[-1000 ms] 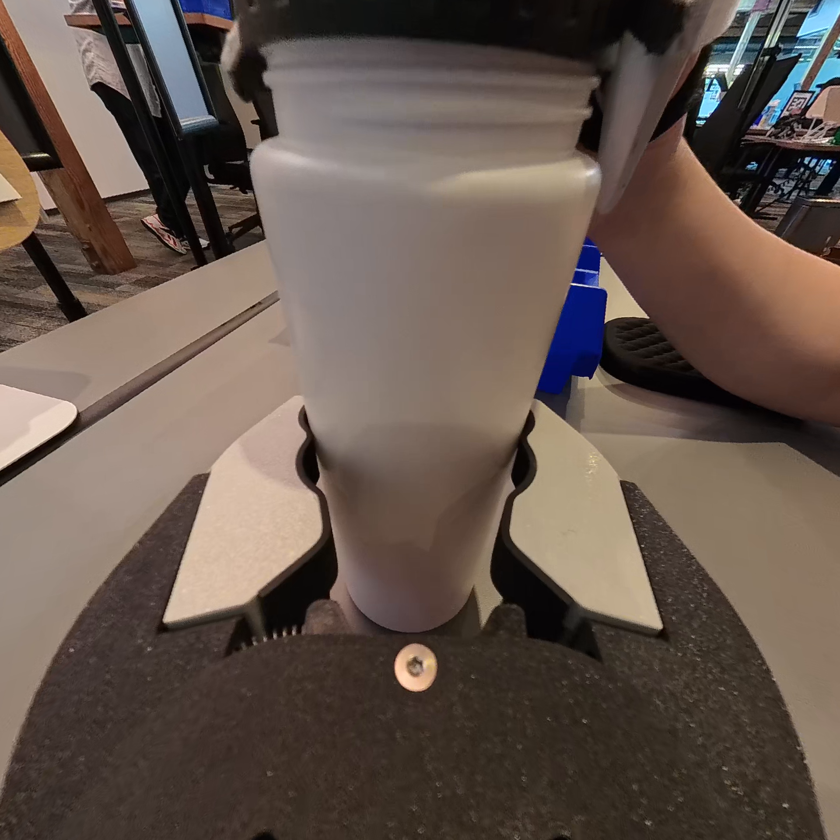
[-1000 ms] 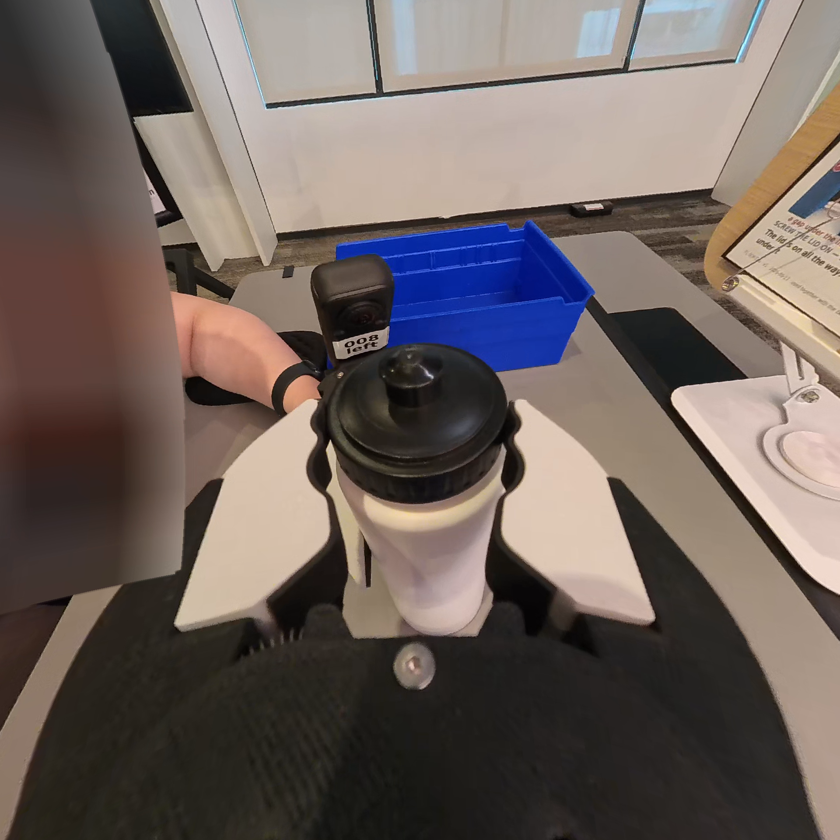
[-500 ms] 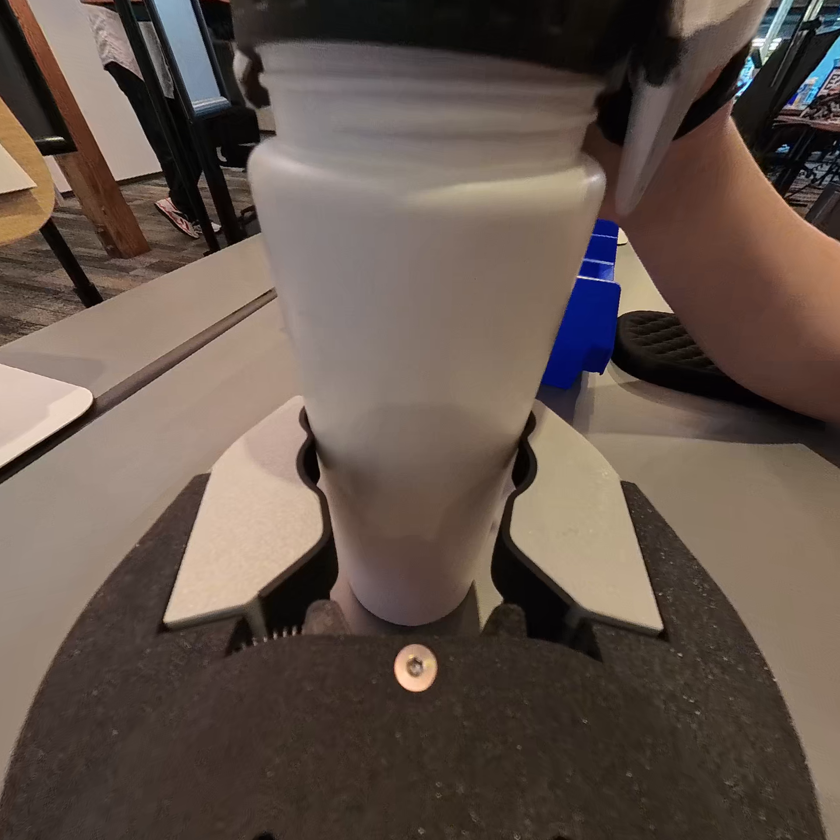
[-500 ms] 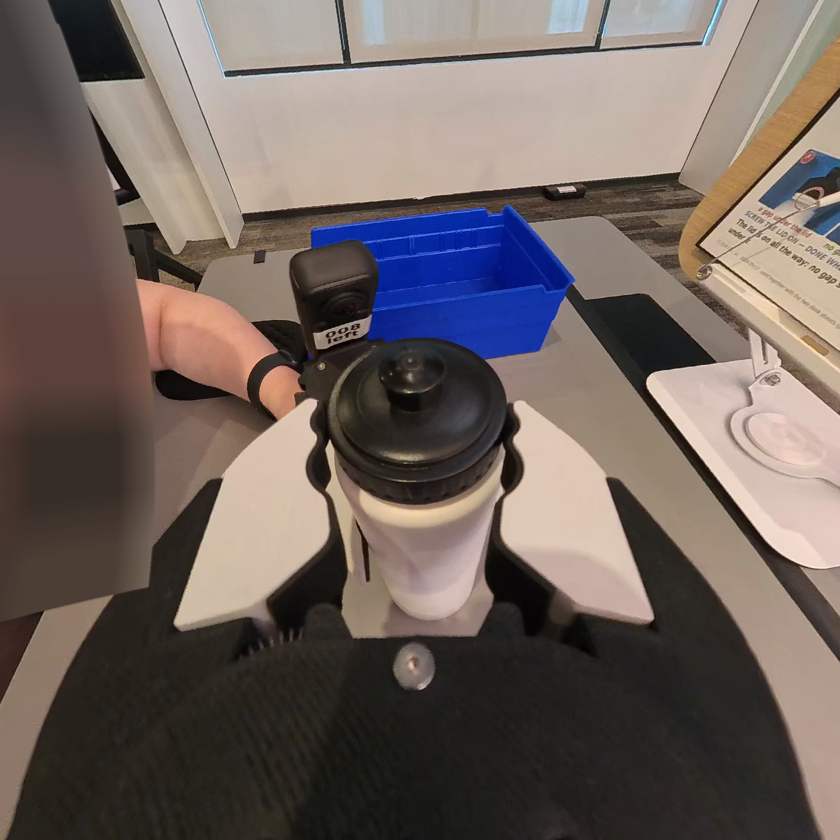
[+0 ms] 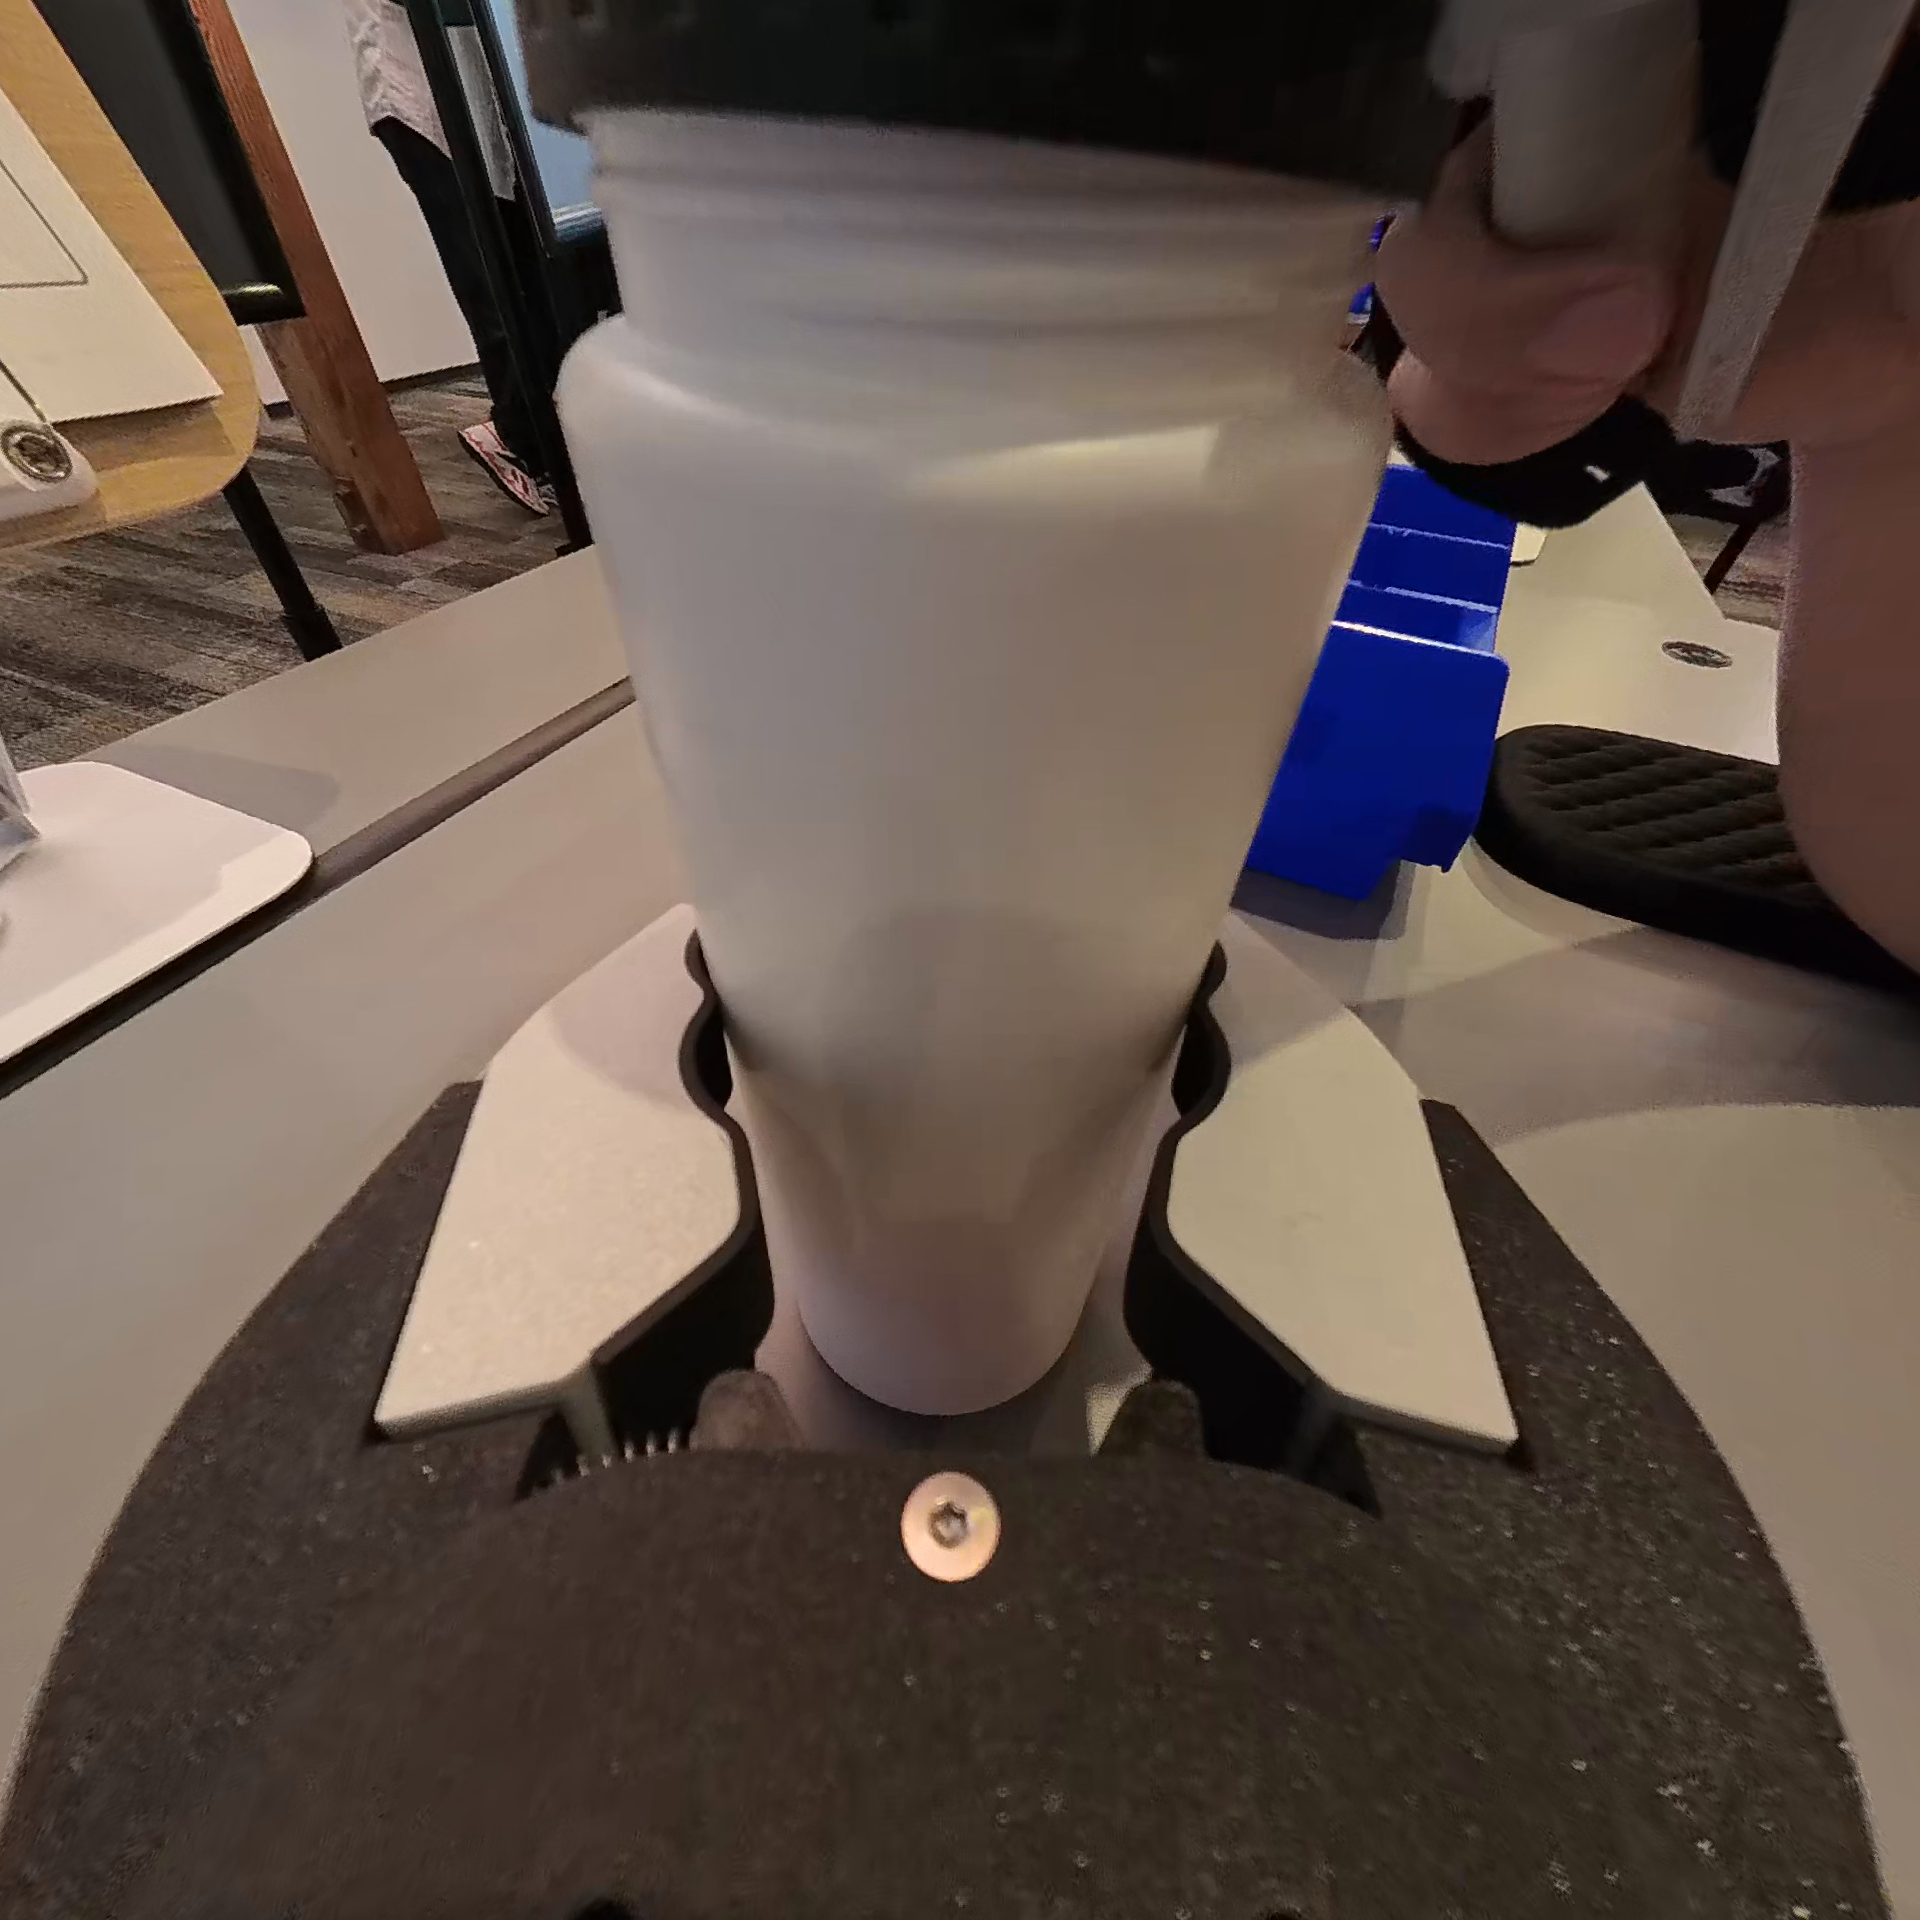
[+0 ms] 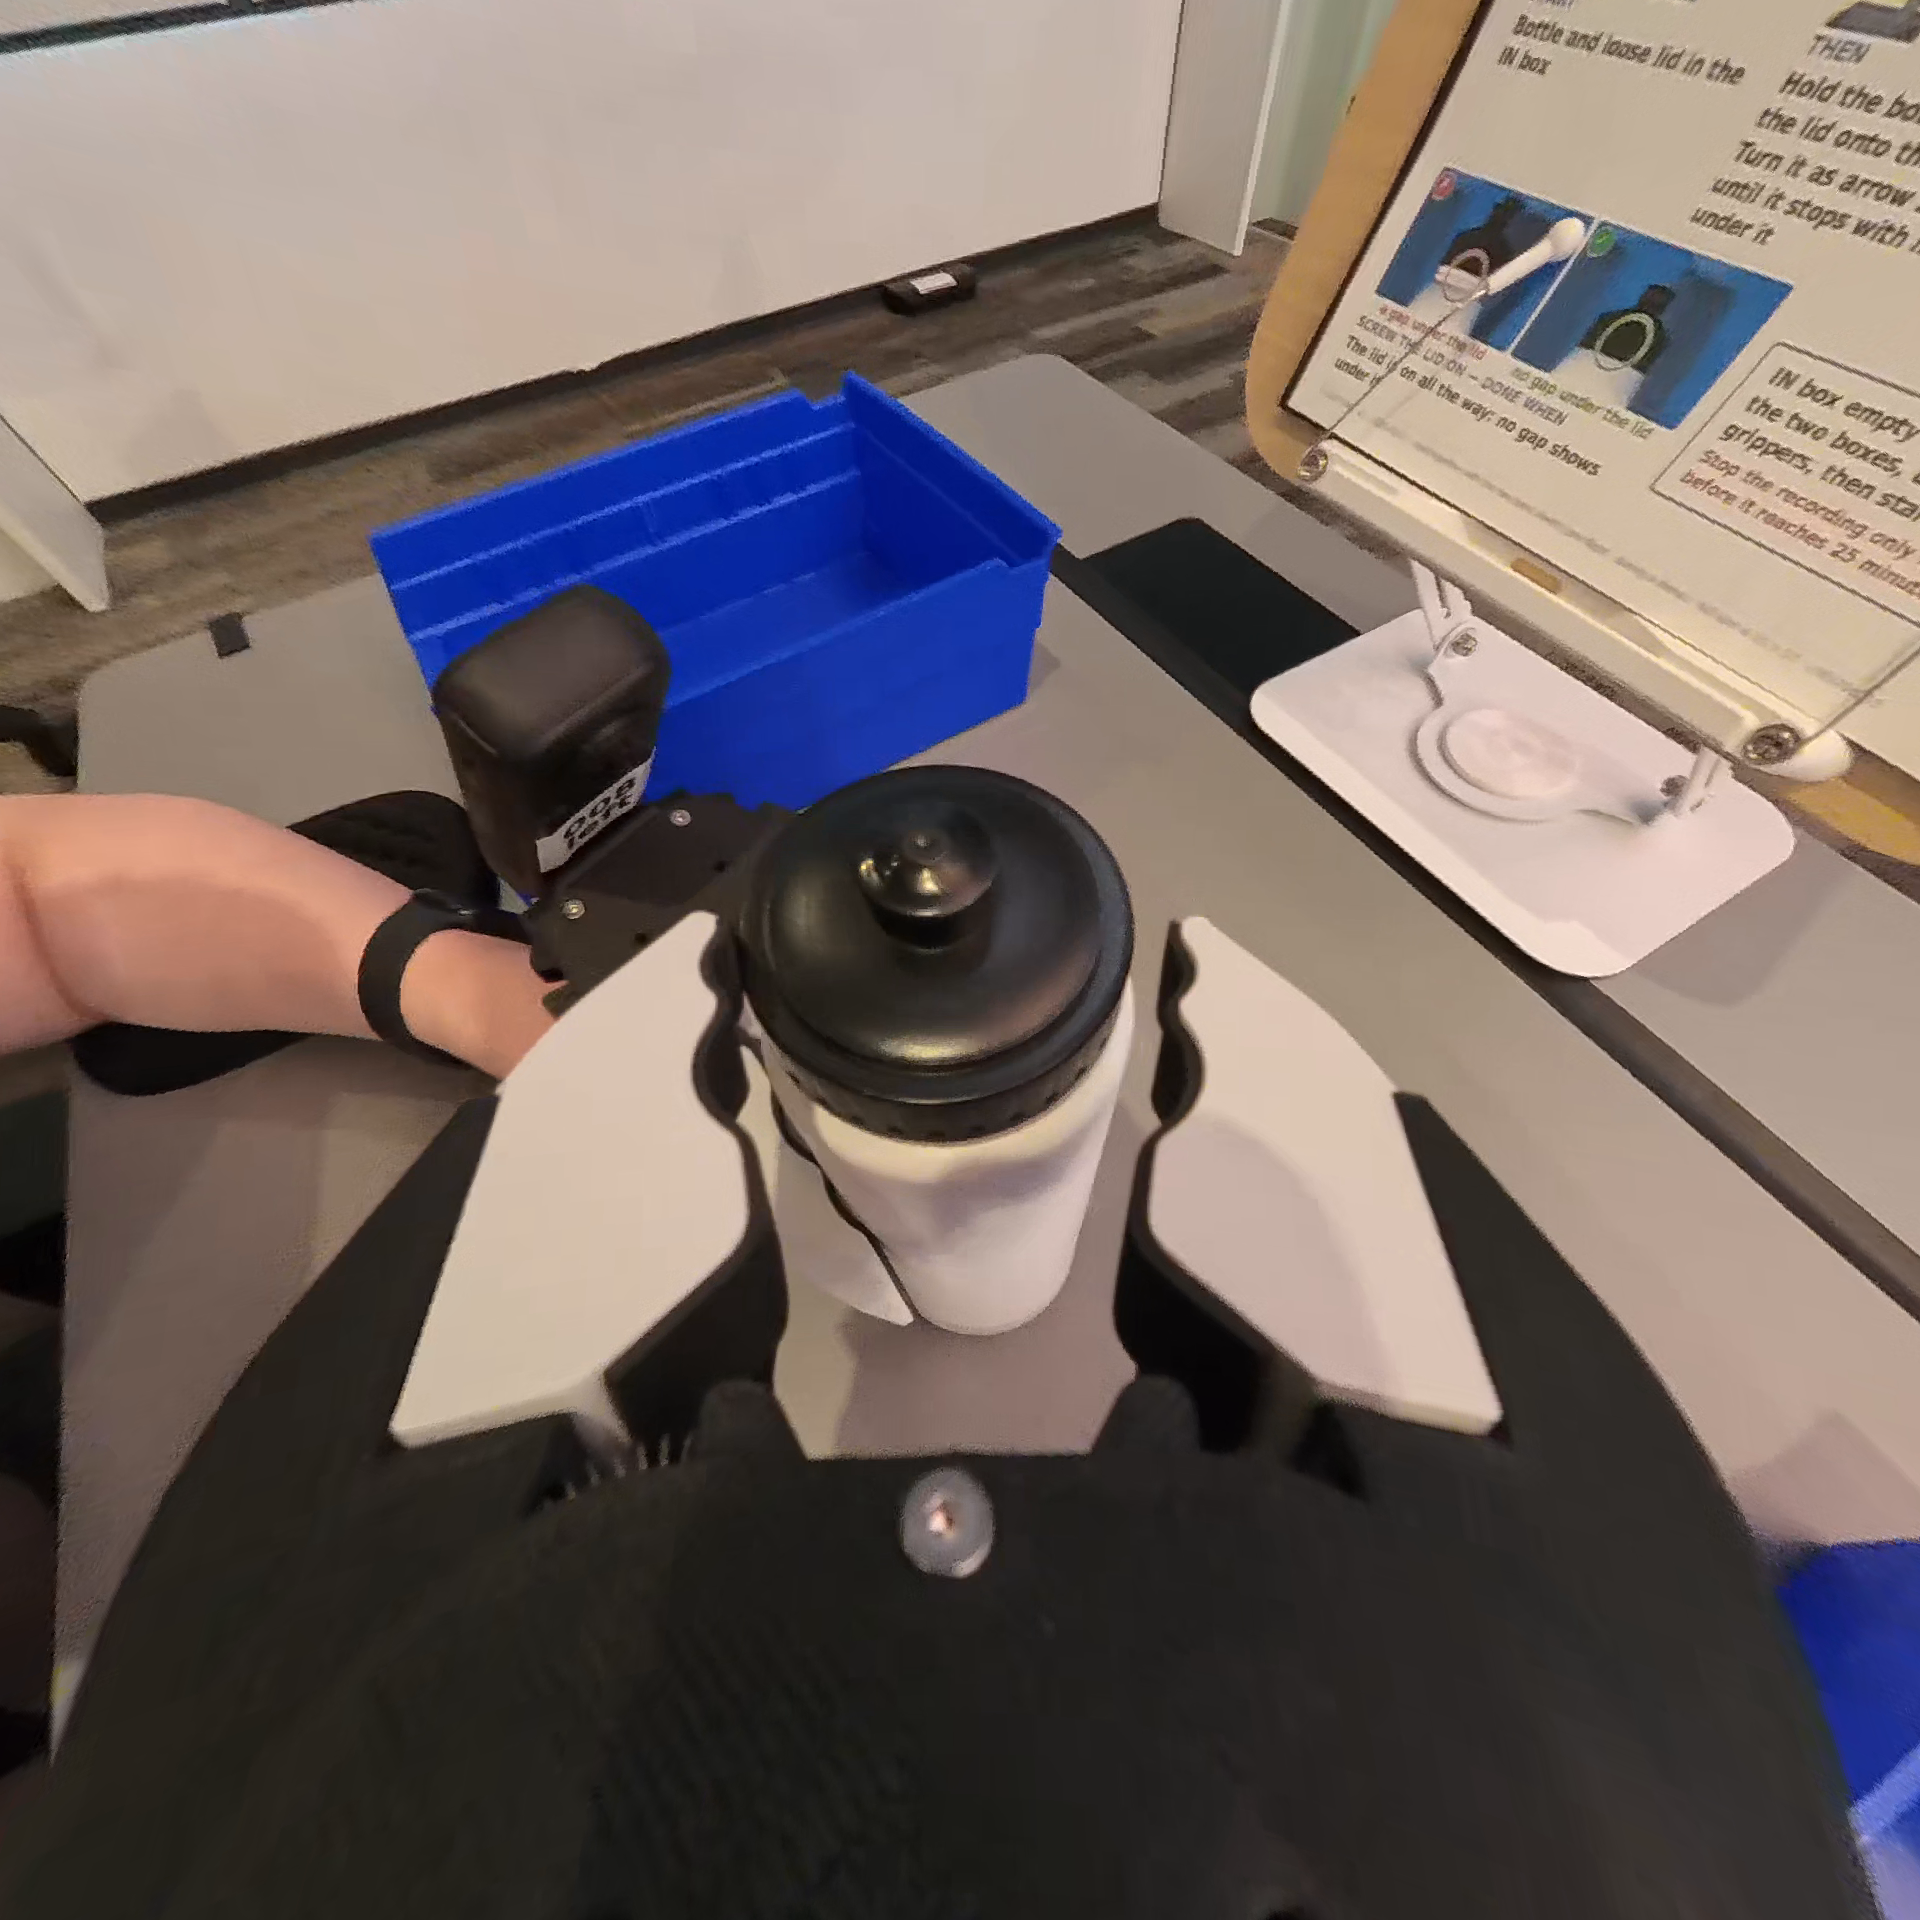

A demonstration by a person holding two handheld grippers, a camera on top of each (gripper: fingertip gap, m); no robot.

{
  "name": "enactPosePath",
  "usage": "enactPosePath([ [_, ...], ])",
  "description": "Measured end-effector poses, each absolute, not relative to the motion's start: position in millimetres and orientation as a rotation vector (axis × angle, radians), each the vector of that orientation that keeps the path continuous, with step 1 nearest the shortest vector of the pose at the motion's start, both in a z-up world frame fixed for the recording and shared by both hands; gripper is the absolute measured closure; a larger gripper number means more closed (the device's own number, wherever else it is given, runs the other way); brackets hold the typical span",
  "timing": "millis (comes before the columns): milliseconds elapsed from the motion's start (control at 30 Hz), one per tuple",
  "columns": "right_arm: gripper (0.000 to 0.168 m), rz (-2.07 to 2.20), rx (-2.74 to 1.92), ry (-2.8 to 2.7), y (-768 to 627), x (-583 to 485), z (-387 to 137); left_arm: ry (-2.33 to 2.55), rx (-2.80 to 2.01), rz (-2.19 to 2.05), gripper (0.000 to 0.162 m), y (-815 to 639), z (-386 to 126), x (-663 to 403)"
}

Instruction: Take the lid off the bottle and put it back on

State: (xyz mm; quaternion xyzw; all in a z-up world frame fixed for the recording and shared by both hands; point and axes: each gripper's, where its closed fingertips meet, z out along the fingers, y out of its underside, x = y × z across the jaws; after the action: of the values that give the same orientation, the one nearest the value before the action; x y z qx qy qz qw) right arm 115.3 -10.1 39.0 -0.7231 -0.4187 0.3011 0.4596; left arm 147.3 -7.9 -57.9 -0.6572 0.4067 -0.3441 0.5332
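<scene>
A white bottle (image 5: pixel 956 623) stands upright on the grey table (image 5: pixel 312 1039), with its black lid (image 6: pixel 935 956) and pull spout on top. My left gripper (image 5: pixel 956 1039) is shut on the bottle's lower body. In the right wrist view, the bottle (image 6: pixel 977 1226) shows below the lid, with the left gripper's black camera (image 6: pixel 551 727) beside it. My right gripper (image 6: pixel 940 997) reaches over from above. Its jaws stand on both sides of the lid, slightly apart from it, with a small gap on the right side. The lid's edge (image 5: pixel 987 62) shows at the top of the left wrist view.
An empty blue bin (image 6: pixel 727 582) sits on the table behind the bottle. An instruction board (image 6: pixel 1621 312) on a white stand base (image 6: pixel 1517 790) is at the right. A black wrist rest (image 5: pixel 1662 831) lies under a person's forearm. A second blue bin's corner (image 6: pixel 1849 1662) is near.
My right gripper has turned around the lid and its jaws have parted a little from it. The left gripper has kept its hold on the bottle.
</scene>
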Motion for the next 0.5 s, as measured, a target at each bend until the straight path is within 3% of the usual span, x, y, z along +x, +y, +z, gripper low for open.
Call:
enactPosePath([
  [33,0.095,0.758,-1.774,-1.044,-11.5,114.2,39.2,0.968,-1.567,-0.820,0.077,-7.8,-57.6,146.9],
  [500,0.095,0.884,-1.636,-1.445,-45.4,131.9,36.7,1.196,-1.479,-0.980,0.077,-41.2,-59.9,164.7],
])
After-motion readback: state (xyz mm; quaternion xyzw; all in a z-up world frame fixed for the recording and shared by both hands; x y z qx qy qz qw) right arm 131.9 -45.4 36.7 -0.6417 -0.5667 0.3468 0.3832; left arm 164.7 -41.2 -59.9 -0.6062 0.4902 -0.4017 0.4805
